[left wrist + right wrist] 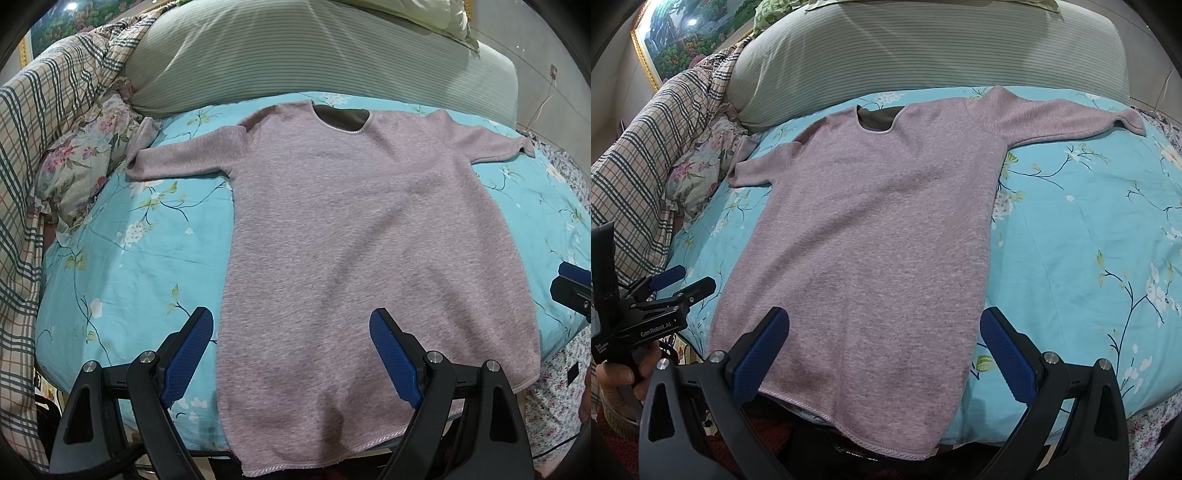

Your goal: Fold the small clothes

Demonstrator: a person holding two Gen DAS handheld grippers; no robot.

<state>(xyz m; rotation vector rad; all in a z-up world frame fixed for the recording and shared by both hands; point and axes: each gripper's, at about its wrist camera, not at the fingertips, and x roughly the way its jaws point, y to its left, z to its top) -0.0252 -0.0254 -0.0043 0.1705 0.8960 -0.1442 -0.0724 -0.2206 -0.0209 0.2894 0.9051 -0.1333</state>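
A mauve long-sleeved top (pixel 354 236) (pixel 864 229) lies flat on a turquoise floral bedcover (pixel 140 251) (pixel 1082 236), neck away from me, both sleeves spread sideways. Its hem hangs over the near edge of the bed. My left gripper (pixel 291 321) is open above the hem's left part, nothing between its blue pads. My right gripper (pixel 884 319) is open above the hem's right part, also holding nothing. The left gripper (pixel 683 280) also shows at the left edge of the right wrist view, held in a hand. The right gripper's tip (pixel 572 284) shows at the right edge of the left wrist view.
A striped green cushion (pixel 295 51) (pixel 923 55) lies across the back of the bed. A plaid quilt (pixel 44 122) and a floral pillow (pixel 81 162) are heaped at the left. A framed landscape picture (pixel 687 33) hangs on the wall behind.
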